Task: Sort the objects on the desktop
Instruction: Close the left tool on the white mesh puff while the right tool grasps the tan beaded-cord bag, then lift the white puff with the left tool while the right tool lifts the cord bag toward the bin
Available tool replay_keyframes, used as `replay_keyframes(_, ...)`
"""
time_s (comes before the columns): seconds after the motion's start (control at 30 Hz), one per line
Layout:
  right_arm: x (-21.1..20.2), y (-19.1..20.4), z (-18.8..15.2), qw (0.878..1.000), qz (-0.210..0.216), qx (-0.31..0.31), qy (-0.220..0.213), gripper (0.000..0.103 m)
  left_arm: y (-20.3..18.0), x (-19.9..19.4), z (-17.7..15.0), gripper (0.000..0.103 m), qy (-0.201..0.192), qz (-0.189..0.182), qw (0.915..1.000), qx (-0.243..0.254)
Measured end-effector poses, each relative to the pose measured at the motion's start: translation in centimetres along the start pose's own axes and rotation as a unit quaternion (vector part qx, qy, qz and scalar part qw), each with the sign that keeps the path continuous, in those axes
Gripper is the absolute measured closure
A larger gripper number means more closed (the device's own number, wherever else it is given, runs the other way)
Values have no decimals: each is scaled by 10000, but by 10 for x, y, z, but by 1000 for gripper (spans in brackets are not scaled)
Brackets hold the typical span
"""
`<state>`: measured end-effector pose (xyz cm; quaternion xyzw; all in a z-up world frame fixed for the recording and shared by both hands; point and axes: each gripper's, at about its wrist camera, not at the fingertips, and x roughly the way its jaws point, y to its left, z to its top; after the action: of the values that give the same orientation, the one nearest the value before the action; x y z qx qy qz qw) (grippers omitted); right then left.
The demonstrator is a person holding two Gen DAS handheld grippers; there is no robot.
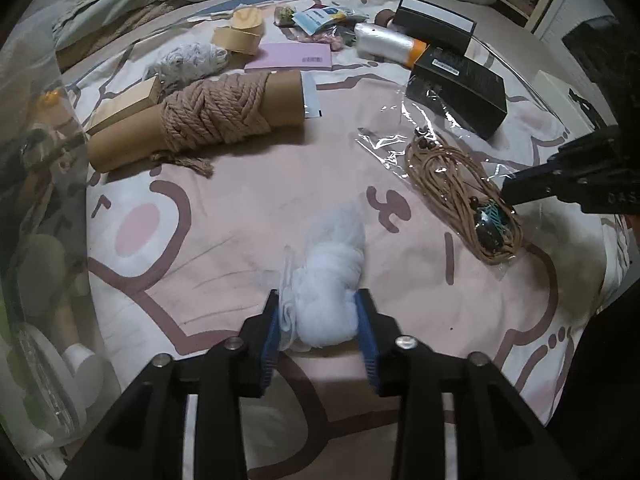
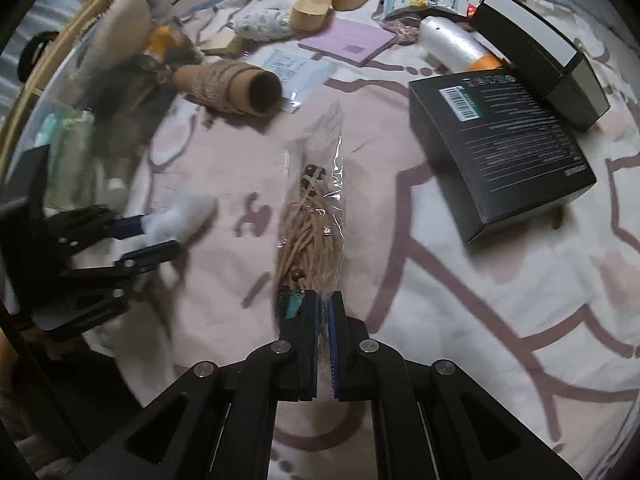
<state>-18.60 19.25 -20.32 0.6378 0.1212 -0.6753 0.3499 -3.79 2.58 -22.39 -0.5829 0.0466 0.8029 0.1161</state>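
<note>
Left gripper (image 1: 320,332) cradles a soft, light white tuft (image 1: 330,280) low over the bed (image 1: 224,240), best held mid-bulk, while the right gripper (image 2: 323,312) is clenched on a slippery cord bag's (image 2: 316,224) near end.

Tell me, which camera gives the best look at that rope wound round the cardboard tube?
The left wrist view. There the rope-wound tube lies side-on, so its full length, the braided wrapping and a frayed loose end all show. The right wrist view catches the tube mostly end-on, looking into its open mouth, smaller and further off, with little of the rope visible.
</note>
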Motion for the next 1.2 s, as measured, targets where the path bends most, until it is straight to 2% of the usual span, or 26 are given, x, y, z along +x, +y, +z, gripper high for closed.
replay_keyframes(0.07,3,-2,2,10000,-59,32,63,97,2,0,0,44,6,17,10000,-26)
replay_keyframes(0.23,1,-3,6,9992,-396,-68,-81,95,2,2,2,38,27,99,9999,55)
replay_keyframes(0.3,-2,-3,7,9987,-479,-90,-165,86,0,2,2,37,34,120,9998,154)
replay_keyframes(0.33,-3,-4,9,9984,-521,-92,-212,68,-1,2,3,37,39,119,9997,193)
replay_keyframes(0.37,-5,-4,10,9979,-577,-100,-279,35,-2,2,3,37,42,114,9996,237)
replay_keyframes(0.4,-8,-4,10,9974,-613,-110,-374,24,-4,2,3,37,43,107,9995,289)
replay_keyframes(0.43,-11,-3,10,9969,-619,-139,-455,17,-6,2,3,36,41,106,9994,338)
replay_keyframes(0.63,1,14,11,9955,-669,-510,-440,17,-14,5,5,36,44,143,9985,530)
replay_keyframes(0.7,10,22,9,9941,-762,-647,-415,10,-15,6,5,36,57,151,9983,553)
replay_keyframes(0.73,16,26,9,9939,-737,-741,-358,0,-15,6,6,36,60,150,9983,559)
replay_keyframes(0.9,32,34,9,9924,-854,-867,-206,0,-16,10,8,36,128,148,9983,545)
replay_keyframes(1.1,46,33,9,9859,-1297,-1046,-147,0,-14,13,10,36,191,134,9985,499)
replay_keyframes(1.2,52,26,9,9875,-1204,-1014,-73,3,-12,12,11,36,208,55,9989,425)
